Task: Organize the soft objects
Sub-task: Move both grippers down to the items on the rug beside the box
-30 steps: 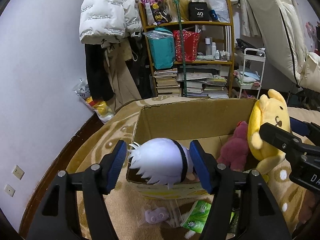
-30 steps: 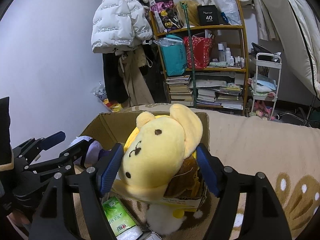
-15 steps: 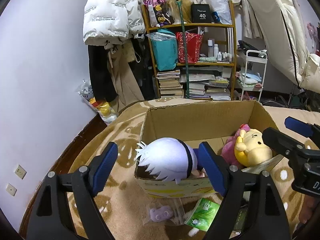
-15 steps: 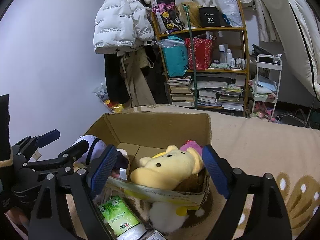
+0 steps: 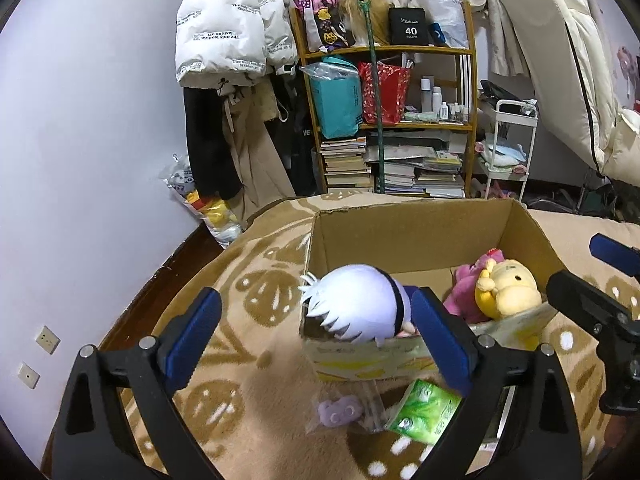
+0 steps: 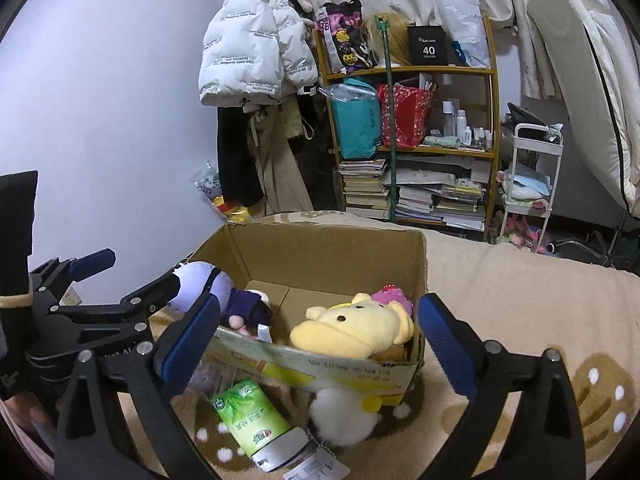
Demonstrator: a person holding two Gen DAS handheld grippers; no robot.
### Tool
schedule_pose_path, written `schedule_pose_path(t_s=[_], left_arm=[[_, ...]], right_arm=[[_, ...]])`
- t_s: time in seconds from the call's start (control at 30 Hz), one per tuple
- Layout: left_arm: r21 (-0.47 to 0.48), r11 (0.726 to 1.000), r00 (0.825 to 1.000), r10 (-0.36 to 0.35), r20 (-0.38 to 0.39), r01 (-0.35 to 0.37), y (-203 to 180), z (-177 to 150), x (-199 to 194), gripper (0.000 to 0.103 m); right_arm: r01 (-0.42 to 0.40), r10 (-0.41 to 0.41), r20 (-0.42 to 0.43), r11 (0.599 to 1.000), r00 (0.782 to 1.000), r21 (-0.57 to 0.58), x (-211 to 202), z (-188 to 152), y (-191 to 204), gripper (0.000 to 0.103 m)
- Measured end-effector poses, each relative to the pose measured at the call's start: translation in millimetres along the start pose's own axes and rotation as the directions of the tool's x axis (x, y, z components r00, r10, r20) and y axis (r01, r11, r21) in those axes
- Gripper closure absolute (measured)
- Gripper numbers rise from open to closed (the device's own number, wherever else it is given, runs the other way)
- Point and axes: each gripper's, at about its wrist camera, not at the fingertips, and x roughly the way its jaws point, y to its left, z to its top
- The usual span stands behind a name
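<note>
**Both claws letting go over the box**

My left claw is opening, pads clear of the white-haired doll draped on the cardboard box rim. My right claw is opening, empty; only its view shows the yellow plush lying face-up inside and a white pompom outside.

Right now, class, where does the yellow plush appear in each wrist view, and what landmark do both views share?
Left wrist: the yellow plush lies right of centre, in the box's right end beside the pink plush.
Right wrist: the yellow plush lies at centre, against the box's near wall.
Shared landmark: the cardboard box.
</note>
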Motion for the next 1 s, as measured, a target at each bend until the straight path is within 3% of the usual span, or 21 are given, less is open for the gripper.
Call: schedule_pose_path(t_s=[0.47, 0.8, 1.0], left_arm=[[-0.020, 0.999, 0.995, -0.043, -0.091, 0.042, 11.1, -24.1, -26.8, 0.008], [-0.007, 1.000, 0.988, 0.004, -0.157, -0.005, 15.2, -40.1, -30.5, 0.008], [-0.019, 1.000, 0.980, 0.010, -0.199, -0.014, 21.8, -43.0, -19.6, 0.008]], right_arm=[[0.028, -0.027, -0.022, 0.999, 0.999, 0.020, -36.9, -19.0, 0.3, 0.000], [0.040, -0.040, -0.061, 0.999, 0.997, 0.000, -49.1, -35.1, 7.4, 0.000], [0.019, -0.012, -0.114, 0.998, 0.993, 0.056, -40.3, -43.5, 1.7, 0.000]])
